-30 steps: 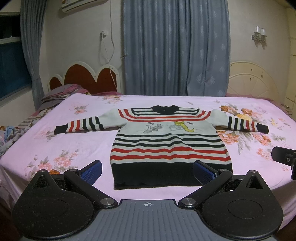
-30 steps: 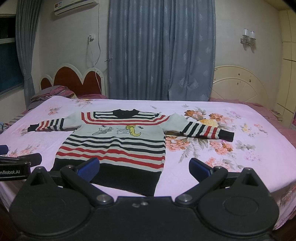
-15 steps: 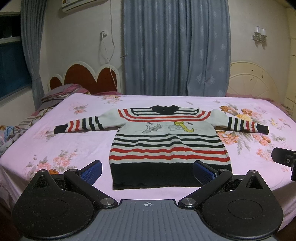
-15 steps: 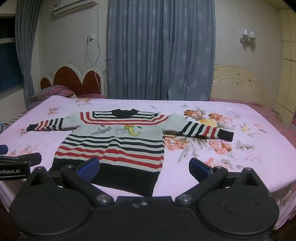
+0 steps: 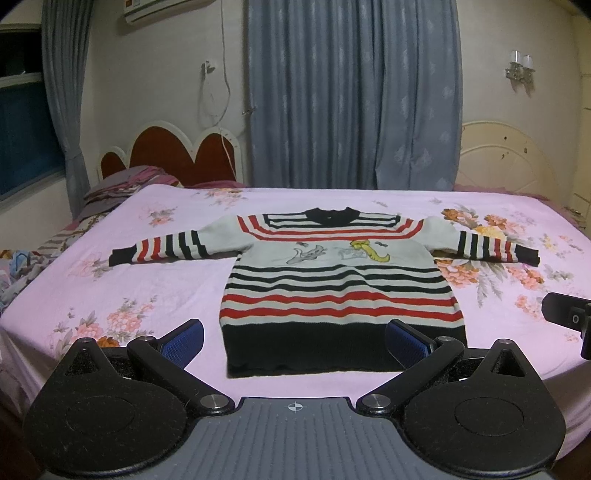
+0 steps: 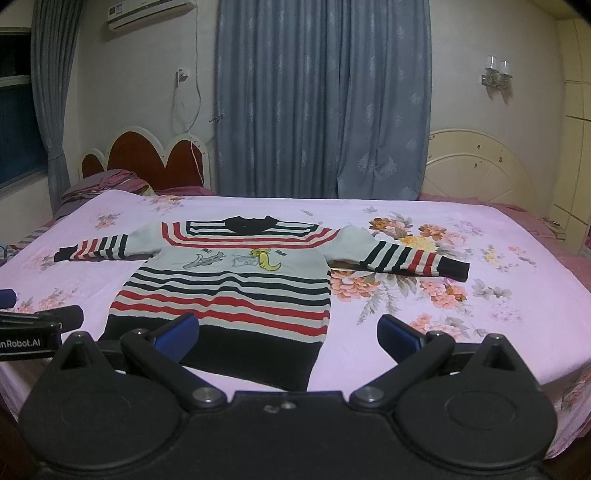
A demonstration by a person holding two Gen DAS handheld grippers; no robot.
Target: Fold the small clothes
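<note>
Both tongs, left (image 5: 295, 341) and right (image 6: 288, 336), gape empty; only the right view shows a wardrobe (image 6: 578, 133) beyond the sweater (image 6: 236, 280).

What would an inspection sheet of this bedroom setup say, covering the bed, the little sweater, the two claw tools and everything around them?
Surface: bed with pink floral sheet, smooth.
Job's things: striped sweater flat, front up, both sleeves spread, unfolded.
Clutter: crumpled bedding by the headboard.
Grippers: left gripper open, empty, near the hem; right gripper open, empty.
Cables: white cord hanging down the wall.
Surroundings: blue curtains, air conditioner, wall lamp.
</note>
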